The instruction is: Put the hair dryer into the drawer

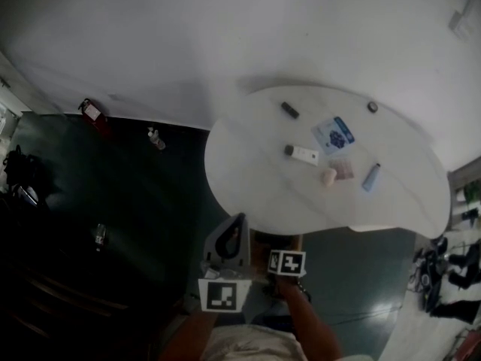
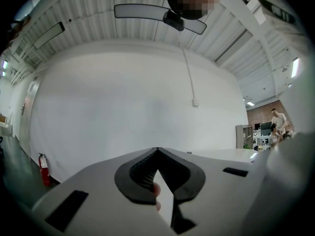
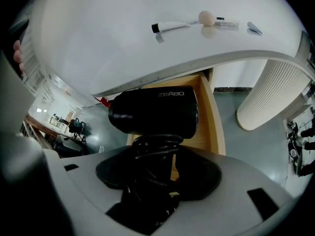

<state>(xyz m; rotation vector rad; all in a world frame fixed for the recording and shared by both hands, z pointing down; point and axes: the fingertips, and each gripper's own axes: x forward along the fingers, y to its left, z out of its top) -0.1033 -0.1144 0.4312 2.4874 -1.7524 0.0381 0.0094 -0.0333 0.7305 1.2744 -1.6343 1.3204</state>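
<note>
Clamping the dryer (image 3: 153,113) by its cord-wrapped handle in wide-set right fingers (image 3: 209,173) (left fingers (image 2: 133,173) shut, empty); needing a steady drop into the drawer (image 3: 210,122) mid-frame, clearing the desk (image 3: 123,43) edge.

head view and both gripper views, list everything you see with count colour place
table: 1, white, oval, mid head view
drawer: 1, wooden, open under table edge
hair dryer: 1, black, above the drawer
tube: 1, white, black cap, on table
packet: 1, blue and white, on table
ball: 1, pinkish, on table
slim tube: 1, pale blue, on table
small dark objects: 2, black, table's far side
fire extinguisher: 1, red, by wall
bottle: 1, pale, on floor
ceiling fan: 1, grey, overhead
left gripper: 1, grey, shut, empty
right gripper: 1, grey, shut on hair dryer
</note>
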